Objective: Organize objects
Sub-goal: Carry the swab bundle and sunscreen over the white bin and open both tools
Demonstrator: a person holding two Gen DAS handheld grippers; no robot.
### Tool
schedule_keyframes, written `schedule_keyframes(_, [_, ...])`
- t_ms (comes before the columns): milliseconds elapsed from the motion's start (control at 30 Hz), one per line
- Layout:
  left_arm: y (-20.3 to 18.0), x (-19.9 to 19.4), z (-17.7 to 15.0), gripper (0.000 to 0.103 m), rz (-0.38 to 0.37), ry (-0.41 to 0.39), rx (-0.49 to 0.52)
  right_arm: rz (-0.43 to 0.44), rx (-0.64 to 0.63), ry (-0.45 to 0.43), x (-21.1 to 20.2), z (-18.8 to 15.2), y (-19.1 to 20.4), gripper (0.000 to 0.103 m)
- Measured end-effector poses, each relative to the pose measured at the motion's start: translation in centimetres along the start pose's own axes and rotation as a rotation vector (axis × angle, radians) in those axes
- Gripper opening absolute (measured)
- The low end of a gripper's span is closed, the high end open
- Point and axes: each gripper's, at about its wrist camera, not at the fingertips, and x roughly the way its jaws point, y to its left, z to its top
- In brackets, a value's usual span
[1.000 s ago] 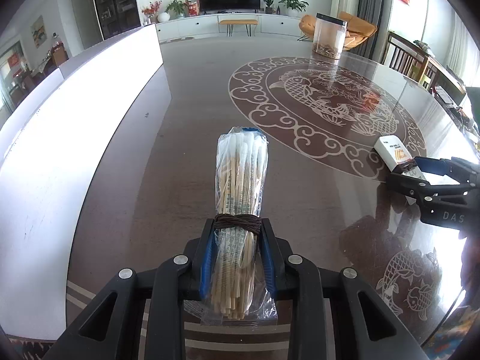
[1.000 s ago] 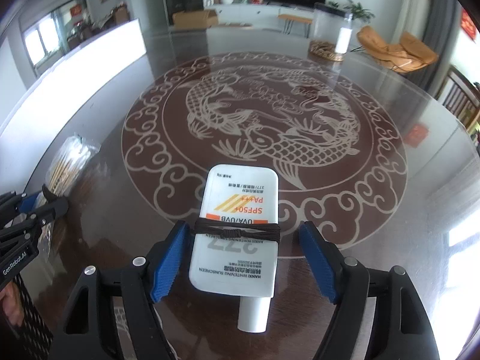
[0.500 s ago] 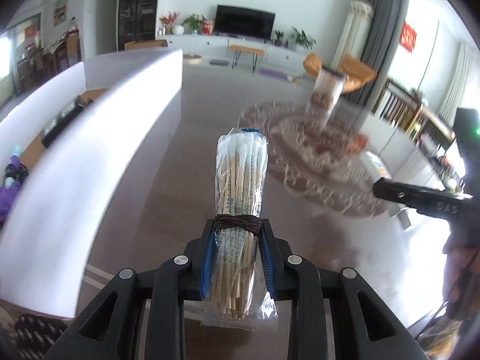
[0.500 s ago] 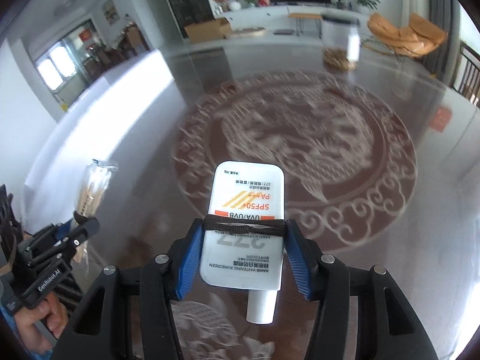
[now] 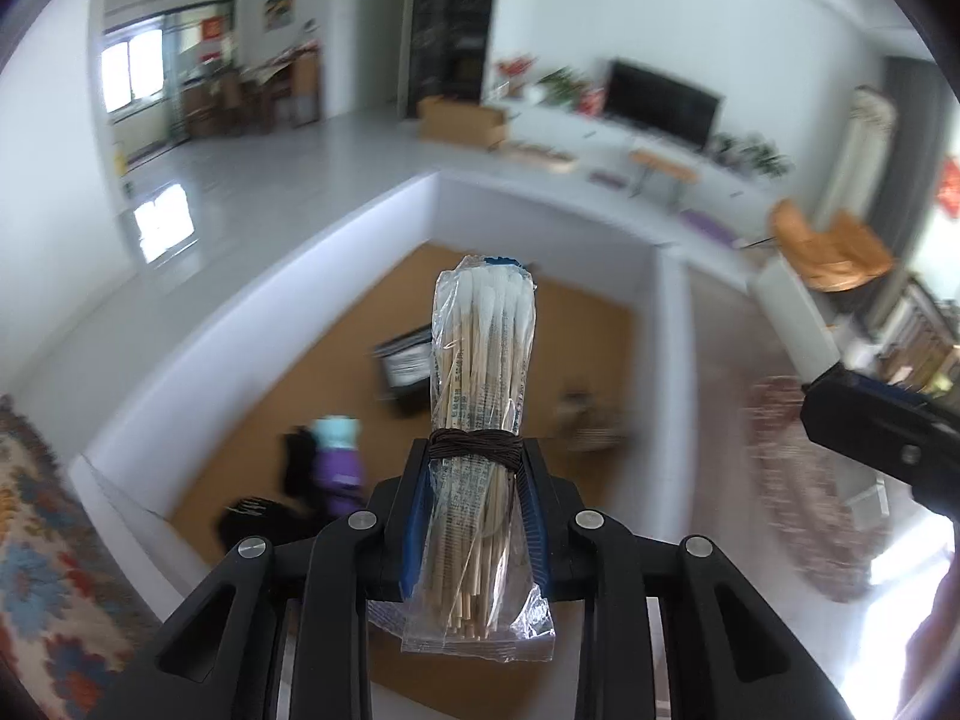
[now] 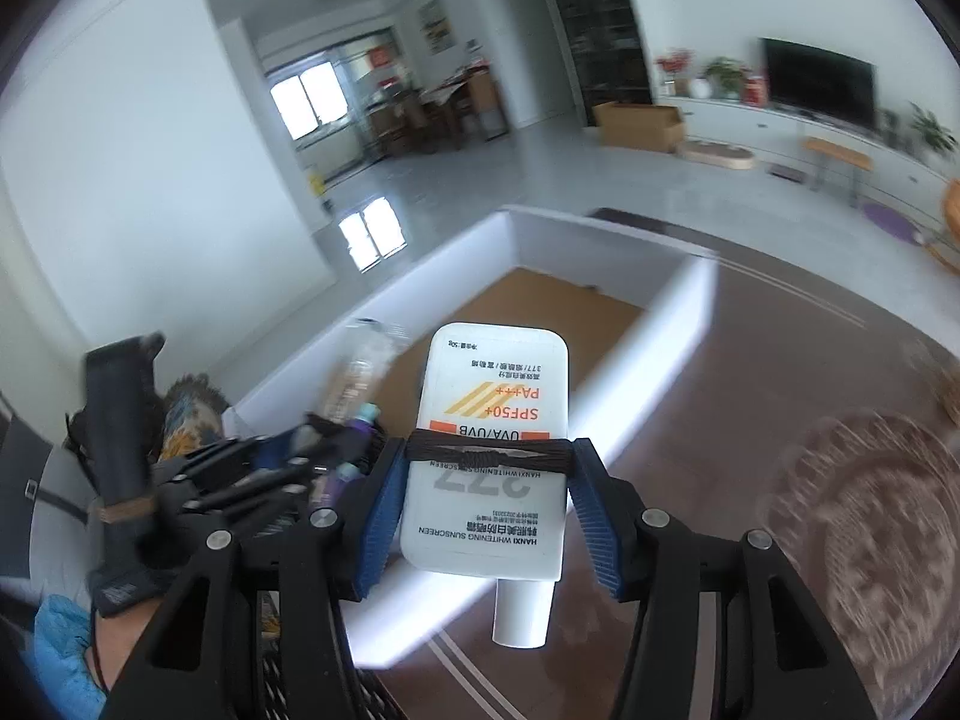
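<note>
A: Swabs first. The clear plastic bag of wooden cotton swabs (image 5: pixel 480 414) sits between the blue pads of the left gripper (image 5: pixel 477 480), pinched at its lower half, and it hangs above the white box with the brown cardboard floor (image 5: pixel 252 324).

B: How will it handle?

A: I judge it very light and a little soft. The film is slippery and the thin sticks can snap, so a grip across the middle of the bundle, not on the loose film end, seems safest.

B: And the other one?

A: The flat white plastic sunscreen tube with orange print (image 6: pixel 495 450) is clamped by its two narrow edges in the right gripper (image 6: pixel 489 510), whose jaws have just been closing on it. Its cap points back toward the camera. It is over the dark table (image 6: pixel 750 390), just beside the box wall.

B: Is it stiff?

A: Probably stiff at the edges but smooth; it may slide if the hold is weak.
</note>
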Motion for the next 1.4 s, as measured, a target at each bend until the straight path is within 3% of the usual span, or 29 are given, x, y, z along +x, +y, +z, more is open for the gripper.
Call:
schedule_keyframes(167, [2.7,4.4,0.1,0.03,0.051,0.131,-0.055,-0.015,-0.086,0.156,9.0,2.0,4.0,0.055])
schedule_keyframes(200, [3.0,4.8,-0.1,0.037,0.056,0.142,-0.061,-0.018,-0.081,0.193,10.2,1.8,4.1,0.055])
schedule_keyframes(267, [3.2,4.8,-0.4,0.061,0.087,0.147,-0.058,-0.021,-0.061,0.268,12.6,1.3,3.9,0.056])
schedule_keyframes(300, [3.1,4.7,-0.7,0.081,0.097,0.141,-0.053,-0.02,-0.053,0.276,12.9,1.2,3.7,0.057])
schedule_keyframes(333, [3.0,4.5,-0.8,0.092,0.107,0.129,-0.046,-0.019,-0.048,0.278,13.0,1.1,3.6,0.058])
schedule_keyframes(367, [3.0,4.0,-1.1,0.094,0.122,0.105,-0.042,-0.017,-0.047,0.277,12.9,1.1,3.4,0.06])
schedule_keyframes(467, [2.7,2.2,-1.3,0.096,0.212,0.051,-0.041,-0.035,-0.062,0.263,11.7,1.6,3.5,0.068])
schedule_keyframes(633, [2.7,1.0,-0.6,0.097,0.34,0.115,-0.084,-0.111,-0.107,0.227,8.7,3.6,3.7,0.088])
schedule_keyframes(767, [3.3,0.5,-0.2,0.097,0.292,0.173,-0.114,-0.179,-0.157,0.215,7.1,4.5,4.0,0.09])
schedule_keyframes(833, [3.7,0.4,-0.2,0.097,0.302,0.188,-0.153,-0.192,-0.158,0.208,6.6,4.6,3.9,0.09])
schedule_keyframes(1133, [4.2,-1.6,0.3,0.097,0.27,0.101,-0.221,-0.186,-0.142,0.213,6.6,4.3,3.1,0.09])
schedule_keyframes(1300, [4.3,-1.6,0.7,0.097,0.277,0.098,-0.218,-0.178,-0.141,0.209,7.1,4.2,3.1,0.09])
schedule_keyframes(1400, [4.2,-2.3,0.6,0.097,0.297,0.051,-0.227,-0.176,-0.146,0.21,7.5,4.1,3.2,0.09])
